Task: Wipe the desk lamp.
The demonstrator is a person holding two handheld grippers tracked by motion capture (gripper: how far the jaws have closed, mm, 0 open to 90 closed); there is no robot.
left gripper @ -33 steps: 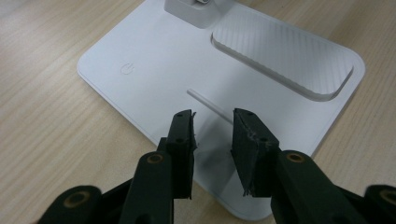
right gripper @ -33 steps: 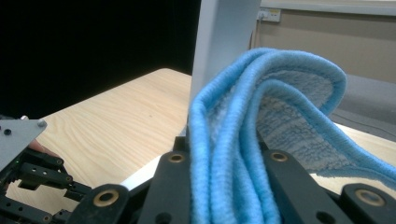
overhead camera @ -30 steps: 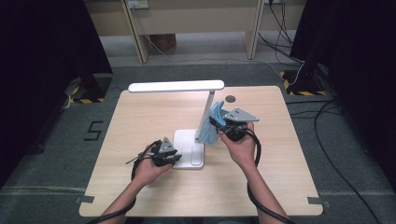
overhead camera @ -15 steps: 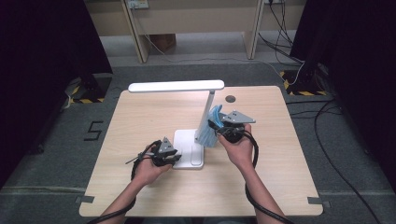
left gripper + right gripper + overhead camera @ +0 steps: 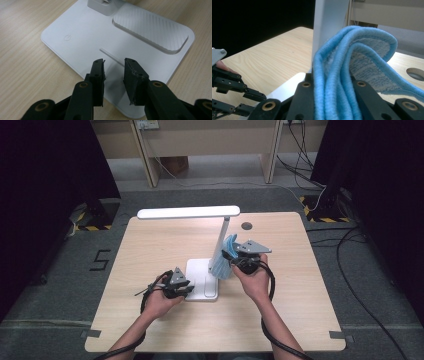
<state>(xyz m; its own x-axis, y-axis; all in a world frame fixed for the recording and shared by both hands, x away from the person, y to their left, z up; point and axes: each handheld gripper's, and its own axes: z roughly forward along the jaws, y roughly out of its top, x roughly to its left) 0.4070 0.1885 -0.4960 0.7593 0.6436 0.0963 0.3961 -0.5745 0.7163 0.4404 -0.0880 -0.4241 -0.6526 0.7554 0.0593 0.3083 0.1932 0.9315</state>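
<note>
Right gripper: jaws pinch a folded blue cloth, pressed against the lamp's upright post
Left gripper: jaws spread, empty, resting over the lamp base
Progress: wiping looks mid-way on the post; base and lamp head likely left

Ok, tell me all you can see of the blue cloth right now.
The cloth is light blue terry with a thicker rolled blue hem, folded into several layers. It is clamped between the jaws of the right hand-held gripper and stands up from them, its folded edge pressed against the white lamp post. From the high view it hangs beside the post, above the lamp base. It looks dry and clean.
</note>
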